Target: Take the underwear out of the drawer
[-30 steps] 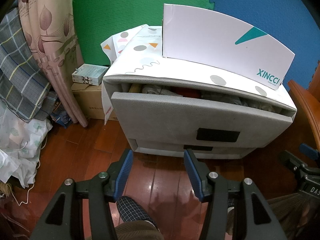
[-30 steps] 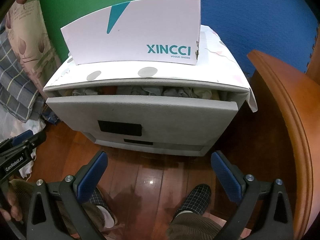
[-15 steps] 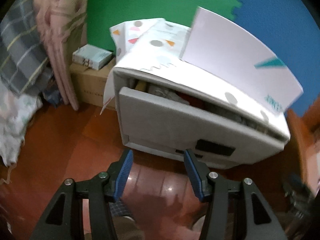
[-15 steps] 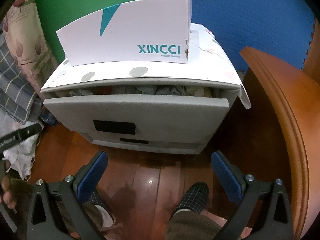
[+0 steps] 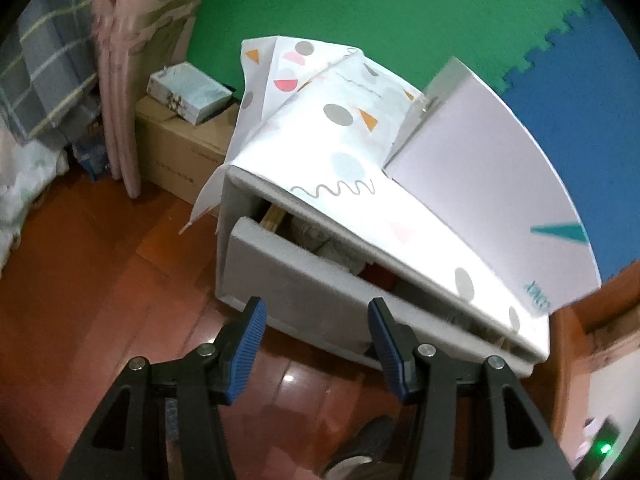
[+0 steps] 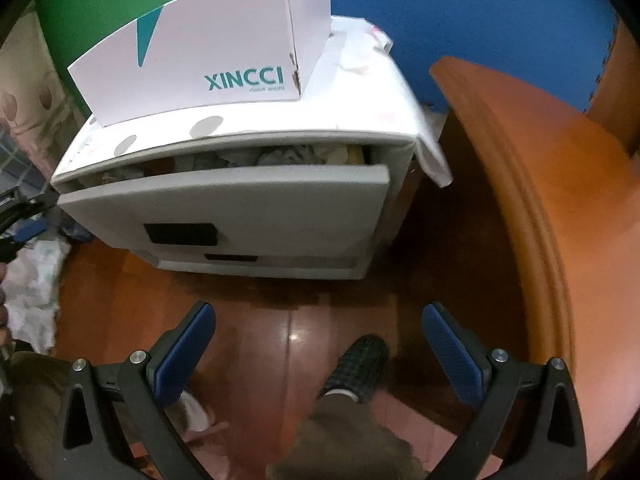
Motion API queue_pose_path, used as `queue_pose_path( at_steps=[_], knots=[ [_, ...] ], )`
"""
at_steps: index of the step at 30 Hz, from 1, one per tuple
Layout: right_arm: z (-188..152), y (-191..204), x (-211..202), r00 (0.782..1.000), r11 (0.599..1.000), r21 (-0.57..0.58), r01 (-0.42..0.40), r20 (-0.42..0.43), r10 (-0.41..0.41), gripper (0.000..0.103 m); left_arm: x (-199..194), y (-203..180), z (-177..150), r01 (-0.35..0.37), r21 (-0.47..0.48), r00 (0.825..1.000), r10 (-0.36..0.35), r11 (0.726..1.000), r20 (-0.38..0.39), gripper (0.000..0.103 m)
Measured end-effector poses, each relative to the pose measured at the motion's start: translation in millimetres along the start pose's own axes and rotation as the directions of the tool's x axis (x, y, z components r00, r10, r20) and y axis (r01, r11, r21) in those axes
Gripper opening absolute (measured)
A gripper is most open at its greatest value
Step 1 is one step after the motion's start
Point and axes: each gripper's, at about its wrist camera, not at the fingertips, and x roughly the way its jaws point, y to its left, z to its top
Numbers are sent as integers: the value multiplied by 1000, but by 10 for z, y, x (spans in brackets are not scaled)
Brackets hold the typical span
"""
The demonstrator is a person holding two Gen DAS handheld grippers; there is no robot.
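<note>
A grey cabinet stands on the wood floor with its top drawer (image 6: 240, 204) pulled partly out; the drawer front also shows in the left wrist view (image 5: 304, 276). Crumpled grey and pale garments (image 6: 256, 156) fill the drawer's open gap, also seen from the left (image 5: 332, 248). I cannot tell which pieces are underwear. My left gripper (image 5: 316, 316) is open and empty, close in front of the drawer's left part. My right gripper (image 6: 318, 320) is open wide and empty, above the floor in front of the cabinet.
A white XINCCI box (image 6: 200, 56) stands on patterned paper (image 5: 340, 148) atop the cabinet. A wooden chair (image 6: 540, 184) curves along the right. A cardboard box (image 5: 180, 148), curtain (image 5: 120, 60) and bedding lie left. The person's foot (image 6: 360, 364) is below.
My left gripper has swung left and moved closer to the drawer's left end, tilting the view. My right gripper has moved slightly nearer and rightward. Both stay open.
</note>
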Motion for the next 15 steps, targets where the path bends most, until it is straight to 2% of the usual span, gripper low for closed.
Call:
queue_pose_path(
  at_steps=[3, 12, 15],
  knots=[
    [9, -21, 62, 998, 999, 14, -52, -27, 52, 101, 93, 92, 63, 7, -75, 1000, -7, 997, -6, 54],
    [-10, -35, 48, 999, 998, 54, -32, -24, 33, 101, 417, 289, 189, -17, -180, 997, 4, 984, -73, 54],
    [-5, -44, 54, 999, 997, 60, -40, -25, 42, 101, 463, 314, 243, -2, -205, 998, -11, 979, -65, 56]
  ],
)
